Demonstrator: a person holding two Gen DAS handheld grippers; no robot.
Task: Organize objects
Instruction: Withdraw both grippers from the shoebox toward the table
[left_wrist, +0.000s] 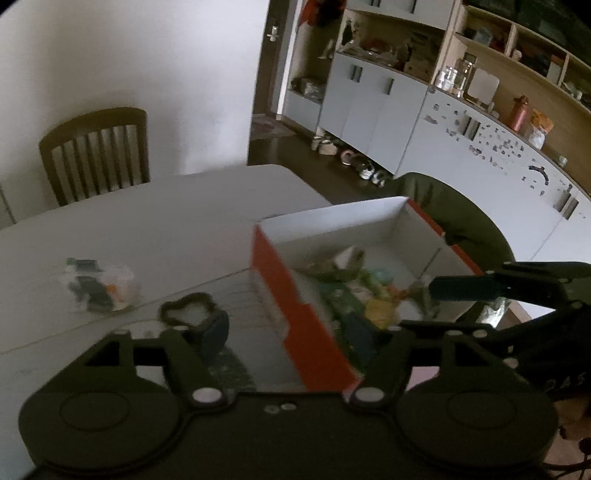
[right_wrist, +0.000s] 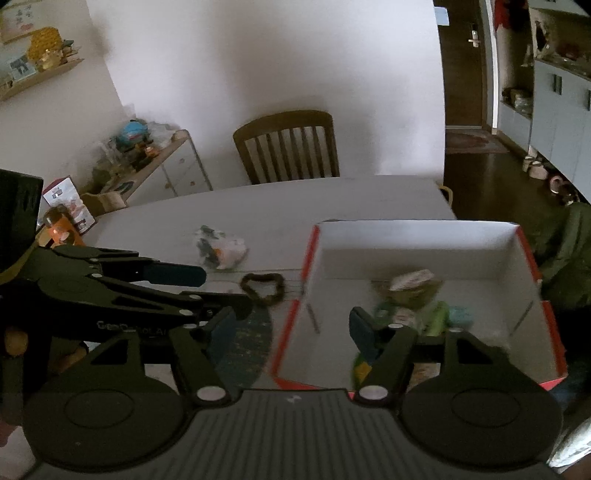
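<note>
White table (left_wrist: 147, 221) | both tools angled down over orange box (left_wrist: 295, 314) | left tool (left_wrist: 291, 332), right tool (right_wrist: 291, 325) spread, empty

left claw (left_wrist: 288, 334), right claw (right_wrist: 291, 325): matte black linkage arms, silver pivot screws, dark teal finger pads (right_wrist: 364, 334).

Dim room, wooden chair (right_wrist: 288, 147), white wall (right_wrist: 258, 55)

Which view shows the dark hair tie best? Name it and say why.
The right wrist view: the hair tie lies whole and unblocked on the table, left of the box. In the left wrist view the tie is blurrier, and a left gripper finger overlaps its near edge.
</note>
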